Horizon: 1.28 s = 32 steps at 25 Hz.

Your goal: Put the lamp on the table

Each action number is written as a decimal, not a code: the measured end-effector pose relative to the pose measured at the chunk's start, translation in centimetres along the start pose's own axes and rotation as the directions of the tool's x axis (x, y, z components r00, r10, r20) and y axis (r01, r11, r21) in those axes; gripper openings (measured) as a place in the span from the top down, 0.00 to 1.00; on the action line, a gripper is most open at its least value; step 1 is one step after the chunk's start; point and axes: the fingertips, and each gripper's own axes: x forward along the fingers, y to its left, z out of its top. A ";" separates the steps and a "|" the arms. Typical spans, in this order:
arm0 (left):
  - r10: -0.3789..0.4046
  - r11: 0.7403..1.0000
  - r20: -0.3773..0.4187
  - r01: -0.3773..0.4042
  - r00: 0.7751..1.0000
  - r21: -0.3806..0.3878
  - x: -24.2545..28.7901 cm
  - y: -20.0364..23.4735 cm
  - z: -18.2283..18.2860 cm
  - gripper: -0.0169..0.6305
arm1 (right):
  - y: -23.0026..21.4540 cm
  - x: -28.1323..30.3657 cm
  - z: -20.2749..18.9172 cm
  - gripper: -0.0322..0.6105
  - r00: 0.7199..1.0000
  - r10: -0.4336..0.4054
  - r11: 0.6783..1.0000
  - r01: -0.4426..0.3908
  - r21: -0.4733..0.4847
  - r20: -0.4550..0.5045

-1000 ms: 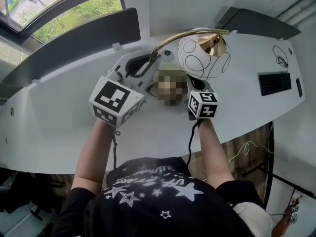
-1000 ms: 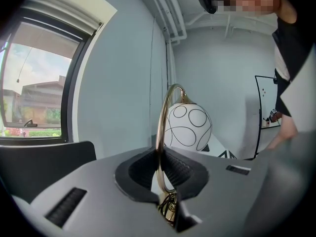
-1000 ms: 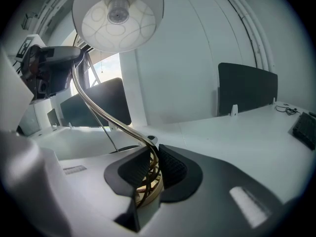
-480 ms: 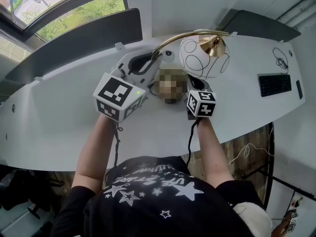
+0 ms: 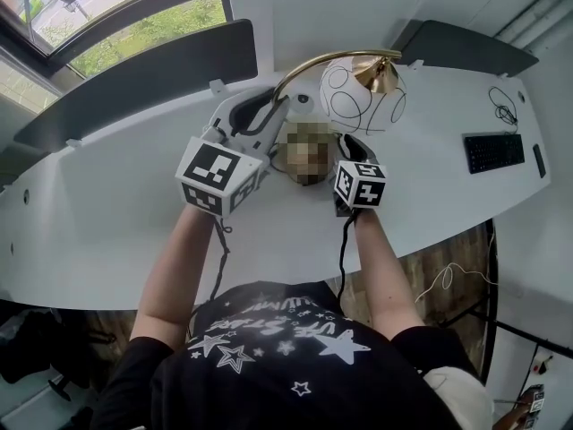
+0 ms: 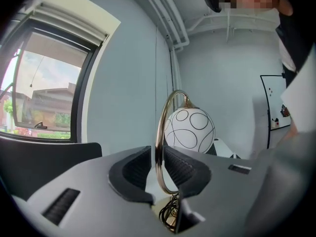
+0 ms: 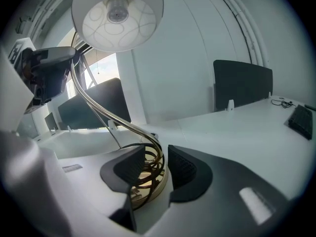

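Observation:
The lamp stands on the white table [image 5: 107, 231]. It has a white globe shade [image 5: 363, 97] with black rings, a gold arched stem [image 5: 313, 65] and a round gold base [image 7: 148, 181] wrapped in black cord. My left gripper [image 5: 273, 110] straddles the stem [image 6: 159, 132] partway up. Its jaws are opening and the pads stand just off the stem. At the foot of the stem, over the base, is my right gripper [image 5: 349, 146]. Its jaws are opening too, with clear gaps on both sides. In the head view a blurred patch hides the base.
A black keyboard [image 5: 493, 151] and a thin cable [image 5: 501, 106] lie at the table's right end. Dark divider panels [image 5: 143, 70] [image 5: 466, 47] line the far edge, with a window [image 5: 54, 16] behind. The table's front edge runs close to the person's body.
The left gripper's marker cube has edged right and slightly up toward the lamp. The lamp and the right gripper stay about where they were.

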 end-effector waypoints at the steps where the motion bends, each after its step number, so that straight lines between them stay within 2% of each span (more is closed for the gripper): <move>1: 0.002 1.000 0.007 -0.002 1.000 -0.002 -0.3 0.0 -0.2 0.85 | 0.2 -0.2 0.0 0.76 1.000 0.001 1.000 -0.001 -0.002 -0.002; 3: 0.005 1.000 0.004 -0.005 1.000 -0.017 -1.0 0.1 -0.6 0.78 | 0.7 -0.5 0.1 0.73 1.000 0.004 1.000 -0.004 -0.008 -0.003; 6: 0.009 1.000 -0.013 -0.010 1.000 -0.025 -1.8 -0.1 -1.2 0.75 | 1.3 -1.4 0.1 0.70 1.000 -0.003 1.000 0.003 -0.019 0.007; 9: 0.015 1.000 -0.029 -0.016 0.999 -0.019 -2.9 -0.4 -1.9 0.73 | 1.7 -2.7 0.4 0.70 0.999 -0.019 1.000 0.019 -0.023 0.033; 15: 0.011 0.998 -0.043 -0.013 0.999 -0.064 -5.5 -1.0 -3.6 0.73 | 2.6 -6.2 0.7 0.71 0.990 -0.083 0.997 0.081 0.019 0.118; 23: -0.068 0.994 -0.018 0.066 0.998 -0.083 -10.5 -1.2 -3.8 0.73 | 7.2 -10.2 0.2 0.73 0.977 -0.128 0.992 0.127 0.021 0.169; 32: -0.172 0.984 -0.011 0.171 0.985 -0.044 -18.3 0.0 -5.0 0.74 | 14.8 -13.7 -0.6 0.78 0.957 -0.203 0.979 0.197 0.051 0.208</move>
